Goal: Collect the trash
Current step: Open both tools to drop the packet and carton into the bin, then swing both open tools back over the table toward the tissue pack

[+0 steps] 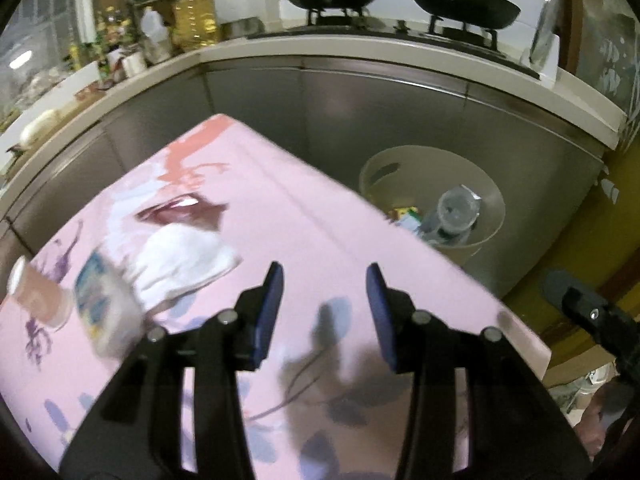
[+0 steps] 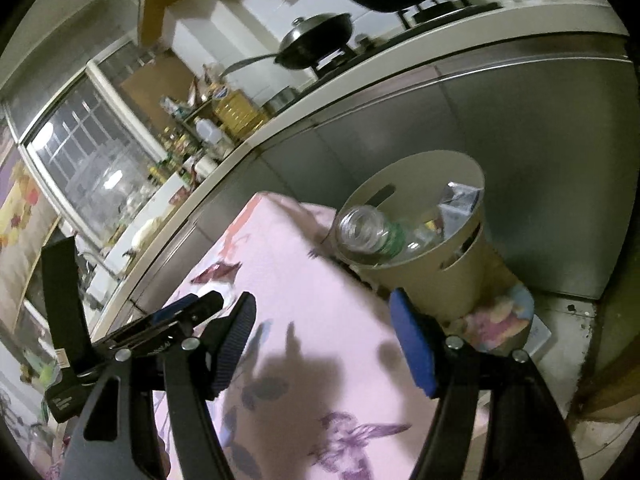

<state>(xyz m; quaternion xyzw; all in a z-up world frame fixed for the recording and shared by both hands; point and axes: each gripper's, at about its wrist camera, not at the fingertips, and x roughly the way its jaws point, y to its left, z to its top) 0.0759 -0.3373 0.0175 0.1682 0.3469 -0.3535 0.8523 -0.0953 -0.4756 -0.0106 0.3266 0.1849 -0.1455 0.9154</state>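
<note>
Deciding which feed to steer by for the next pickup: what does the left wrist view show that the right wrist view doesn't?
Only the left wrist view shows the crumpled white tissue, a cup and a blurred carton on the pink tablecloth.

Only the right wrist view shows the window and the floral stool under the bin.

Both show the beige bin holding a clear bottle, the dark wrapper, the two woks, and both grippers, left gripper and right gripper, open and empty.

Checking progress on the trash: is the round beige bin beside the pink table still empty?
No. The round beige bin already holds a clear plastic bottle and some crumpled wrappers, seen plainly from the right wrist.
</note>
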